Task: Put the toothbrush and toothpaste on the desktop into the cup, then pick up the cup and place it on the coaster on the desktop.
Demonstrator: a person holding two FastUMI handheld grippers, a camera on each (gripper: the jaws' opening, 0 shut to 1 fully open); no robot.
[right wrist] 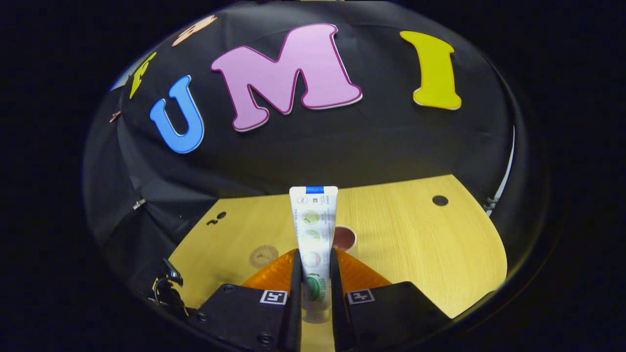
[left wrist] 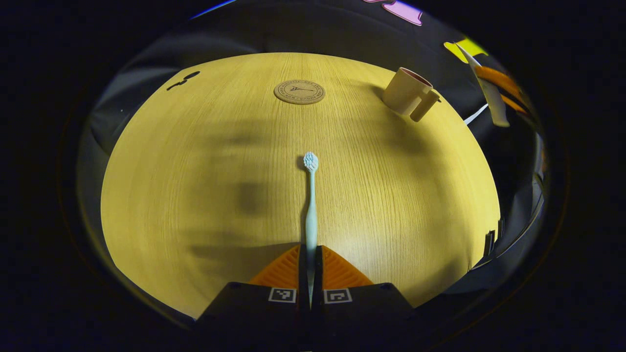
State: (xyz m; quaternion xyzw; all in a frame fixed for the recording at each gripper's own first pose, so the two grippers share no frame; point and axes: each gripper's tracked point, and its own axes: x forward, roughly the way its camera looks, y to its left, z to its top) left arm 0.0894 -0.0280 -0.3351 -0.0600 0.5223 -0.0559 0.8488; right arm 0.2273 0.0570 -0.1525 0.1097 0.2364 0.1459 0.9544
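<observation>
Your left tool [left wrist: 310,266] has its fingers drawn in almost to touching, pinched on the tail of the slim pale-blue plastic toothbrush [left wrist: 311,205]. The brush runs straight ahead over the pale wood-grain surface [left wrist: 195,195], bristle head leading; I judge it lifted clear, though the left gripper view does not settle that. It is light and stiff, yet held this far back it could swing or twist in the pads — keep the squeeze steady and your wrist quiet. Far ahead lies the round brown embossed coaster [left wrist: 299,91], and off to the right stands the beige handled cup with a reddish inside [left wrist: 406,90], well apart from the coaster.

Your right tool [right wrist: 313,278] is closed partway, both fingers pressing the sides of the white plastic toothpaste tube with a blue band at its far end [right wrist: 313,230]. It points up and away from you, its clear cap end nearest the camera. That tube is soft and smooth-skinned — a hard squeeze would dent it, a light one may let it slide, so your hold low on the body seems sensible. In the right gripper view the cup's mouth peeks out just behind the tube, and the coaster sits to the left.
</observation>
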